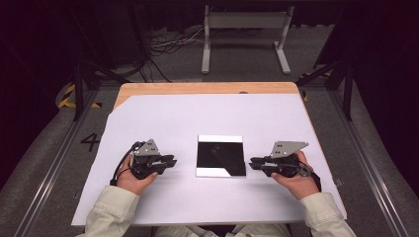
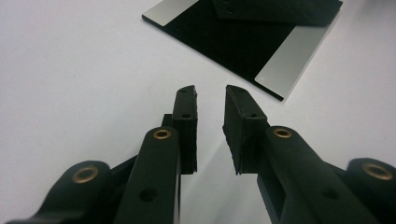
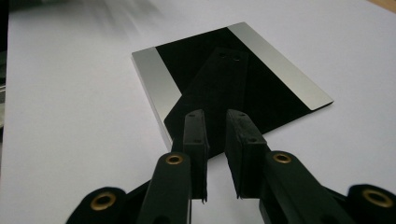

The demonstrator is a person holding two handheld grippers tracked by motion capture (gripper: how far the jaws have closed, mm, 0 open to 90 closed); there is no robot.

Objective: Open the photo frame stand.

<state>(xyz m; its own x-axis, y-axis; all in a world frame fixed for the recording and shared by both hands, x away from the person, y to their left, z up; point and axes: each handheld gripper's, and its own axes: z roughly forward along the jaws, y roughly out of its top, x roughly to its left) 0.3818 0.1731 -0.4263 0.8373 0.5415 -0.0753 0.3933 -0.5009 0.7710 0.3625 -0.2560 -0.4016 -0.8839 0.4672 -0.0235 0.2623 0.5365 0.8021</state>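
Both grippers sat low on the white sheet [image 1: 163, 197] near the bottom of the high view, one either side of a square mirror-like plate [image 1: 221, 156] lying flat at the centre of the frame. At lower left, the left gripper [image 1: 170, 161] pointed toward the plate's left edge but stood apart from it, its jaws parted a little with nothing between them; in the left gripper view that gap showed plainly at the gripper's tips [image 2: 210, 100], with the plate [image 2: 243, 37] off in the upper right, still clear of the pads. At lower right, the right gripper [image 1: 253, 161] was just beside the plate's right edge, perhaps touching it — I could not tell which. Its own view showed the tips [image 3: 215, 122] slightly apart, empty, and lined up over the near edge of the plate [image 3: 224, 79], whose dark glossy face threw back a reflection of the gripper between two bright strips. Judging from this, the step in hand was the approach to a thin, flat, slick thing that offered no edge to pinch from above. To do it well, the person would likely want one gripper to steady or nudge the plate while the other slid a jaw under a lifted edge — slowly, since the smooth sheet could let the plate skate away.
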